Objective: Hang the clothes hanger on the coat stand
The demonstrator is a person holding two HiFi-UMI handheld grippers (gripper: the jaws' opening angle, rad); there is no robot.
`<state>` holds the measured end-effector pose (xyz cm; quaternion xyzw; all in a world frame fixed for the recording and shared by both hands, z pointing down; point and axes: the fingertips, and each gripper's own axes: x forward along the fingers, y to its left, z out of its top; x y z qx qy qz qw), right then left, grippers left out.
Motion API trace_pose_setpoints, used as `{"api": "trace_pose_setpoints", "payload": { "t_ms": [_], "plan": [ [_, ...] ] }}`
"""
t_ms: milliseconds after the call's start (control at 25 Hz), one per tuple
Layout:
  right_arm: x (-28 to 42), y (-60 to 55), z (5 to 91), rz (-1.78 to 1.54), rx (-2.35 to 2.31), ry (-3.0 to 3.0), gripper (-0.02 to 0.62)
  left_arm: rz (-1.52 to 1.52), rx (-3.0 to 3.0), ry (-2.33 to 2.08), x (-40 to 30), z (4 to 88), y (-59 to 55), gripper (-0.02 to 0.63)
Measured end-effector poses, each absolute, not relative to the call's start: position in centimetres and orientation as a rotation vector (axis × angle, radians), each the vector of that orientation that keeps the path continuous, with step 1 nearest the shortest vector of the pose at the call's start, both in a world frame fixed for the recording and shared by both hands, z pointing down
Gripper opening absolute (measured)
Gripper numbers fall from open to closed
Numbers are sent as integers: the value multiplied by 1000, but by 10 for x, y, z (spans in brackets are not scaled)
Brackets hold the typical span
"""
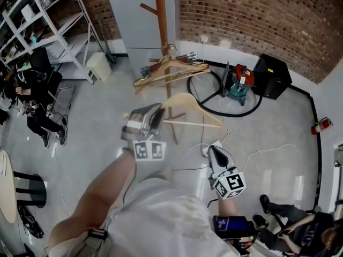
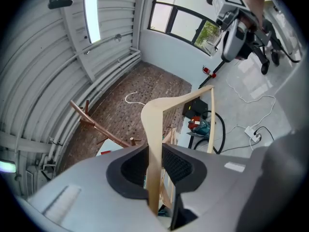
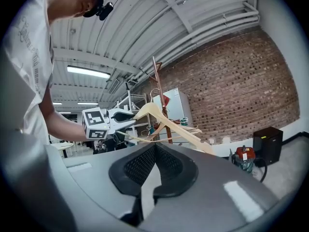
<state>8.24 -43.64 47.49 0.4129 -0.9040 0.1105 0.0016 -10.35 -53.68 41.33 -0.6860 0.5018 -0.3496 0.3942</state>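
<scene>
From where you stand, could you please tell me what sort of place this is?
Probably a workshop or lab in an industrial building: a bare brick wall, white metal shelving, and what looks like a shop vacuum.

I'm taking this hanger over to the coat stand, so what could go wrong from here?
The left gripper clamps the wooden hanger by one arm only, so it may swing or slip. The coat stand already carries other hangers that the new one could snag or knock off. A black cable loops on the floor by the stand: a trip hazard.
</scene>
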Motion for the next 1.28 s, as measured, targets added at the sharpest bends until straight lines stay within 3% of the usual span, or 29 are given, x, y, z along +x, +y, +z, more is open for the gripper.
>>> {"api": "trace_pose_setpoints", "payload": {
  "t_ms": [720,1280],
  "plan": [
    [55,-519,474,332,1390,-2726,14,-956,-1799,1450,-186,434,-696,86],
    [33,-549,490,388,1462,-2665,14,-979,-1843,1431,-204,478,-723,95]
  ]
}}
